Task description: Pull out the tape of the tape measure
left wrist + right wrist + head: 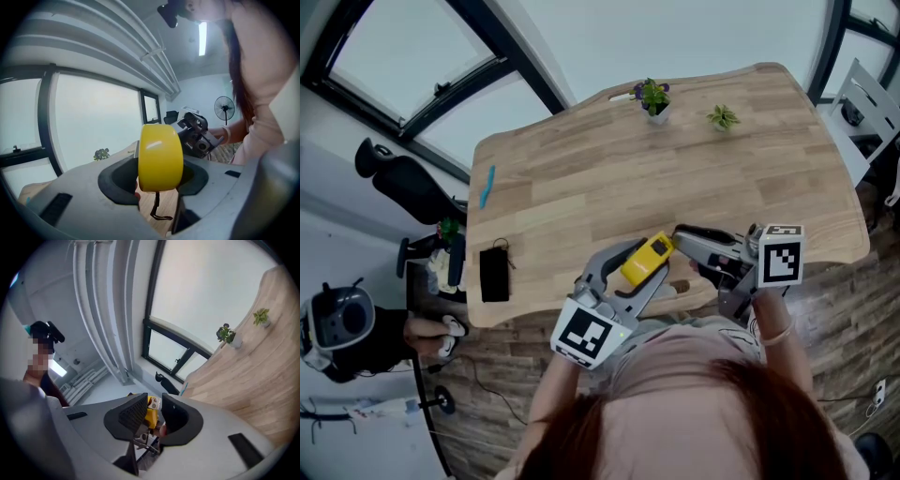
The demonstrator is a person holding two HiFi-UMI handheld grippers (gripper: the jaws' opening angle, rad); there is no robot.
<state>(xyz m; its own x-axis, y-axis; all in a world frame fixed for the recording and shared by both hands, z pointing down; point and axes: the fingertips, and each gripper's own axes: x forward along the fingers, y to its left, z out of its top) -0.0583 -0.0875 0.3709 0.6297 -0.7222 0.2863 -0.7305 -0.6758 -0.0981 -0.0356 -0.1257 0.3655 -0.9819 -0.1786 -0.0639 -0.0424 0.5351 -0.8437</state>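
The person's reddish-brown hair (675,422) fills the bottom of the head view. Just beyond it, the left gripper (642,272) has its jaws clamped on the sides of the round yellow plastic tape measure (647,256) and holds it in the air over the near edge of the pale wooden table (694,159). A dark wrist loop (157,211) dangles beneath the case. The right gripper (682,242) points at the case from the other side. Its jaws stand slightly apart and grip nothing, with the tape's small metal end tab (153,403) showing in the gap. Two small potted plants (654,98) stand at the far edge.
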